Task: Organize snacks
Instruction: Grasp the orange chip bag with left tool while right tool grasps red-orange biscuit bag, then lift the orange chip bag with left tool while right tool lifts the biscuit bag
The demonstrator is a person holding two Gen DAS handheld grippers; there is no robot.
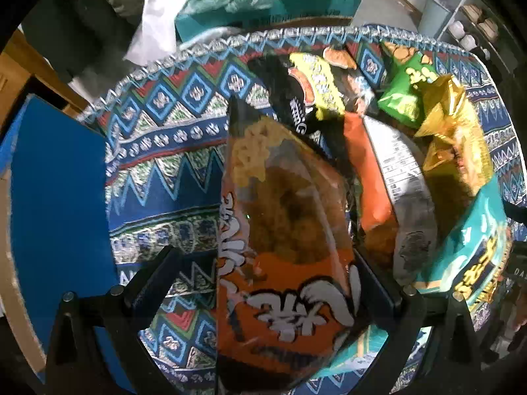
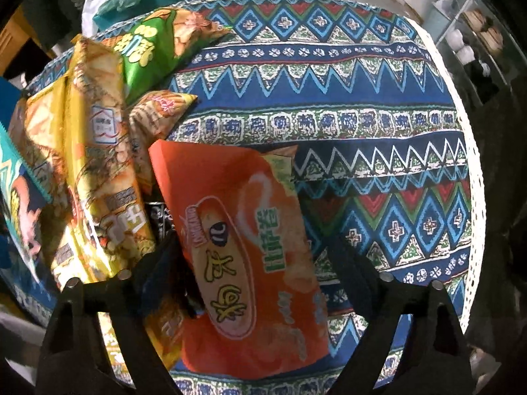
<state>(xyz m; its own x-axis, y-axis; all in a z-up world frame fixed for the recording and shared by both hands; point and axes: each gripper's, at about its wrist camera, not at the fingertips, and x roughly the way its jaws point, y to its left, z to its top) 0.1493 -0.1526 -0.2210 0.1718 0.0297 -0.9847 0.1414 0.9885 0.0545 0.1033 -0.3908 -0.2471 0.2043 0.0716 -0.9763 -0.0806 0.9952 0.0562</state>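
Left hand-held gripper (image 1: 263, 283) is pinching a glossy orange noodle-snack bag (image 1: 280, 230) over the patterned woven tablecloth (image 1: 158, 151) on the table. Right hand-held gripper (image 2: 253, 263), fingers spread, is straddling a crinkly orange chip bag (image 2: 243, 247) beside yellow packets (image 2: 95, 164).

Crumpled snack bags (image 2: 98, 151) heaped together

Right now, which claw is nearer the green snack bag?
Right, I'd judge. The green snack bag lies just past the pile beside the right claw, up to its left. From the left claw it sits at the pile's far right end.
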